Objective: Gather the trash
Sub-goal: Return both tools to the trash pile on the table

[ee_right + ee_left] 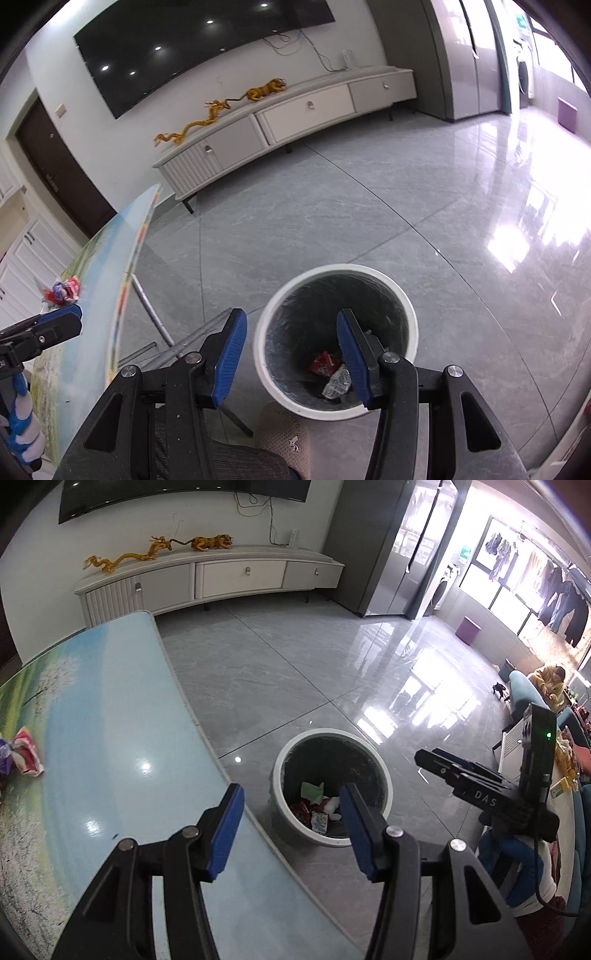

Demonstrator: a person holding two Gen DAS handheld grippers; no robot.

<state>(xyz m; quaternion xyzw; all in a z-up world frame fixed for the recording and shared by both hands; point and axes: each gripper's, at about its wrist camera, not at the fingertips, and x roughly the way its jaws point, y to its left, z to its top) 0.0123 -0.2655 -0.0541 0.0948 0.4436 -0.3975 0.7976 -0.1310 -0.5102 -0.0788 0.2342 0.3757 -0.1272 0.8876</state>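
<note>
One wide stretch of grey tiled floor (369, 206) lies open beyond the table (110, 738) edge; beside it a white bin (334, 338) holds wrappers (325, 363). More crumpled wrappers (24, 751) sit on the table. Left gripper (291, 830) and right gripper (291, 360) hang open, empty.

Ahead of the right gripper, part of the red and white wrappers (332, 373) in the round white bin (413, 328) is covered by its right finger. The crumpled colourful wrappers (24, 753), far left of the left gripper, are cut off by the edge.
</note>
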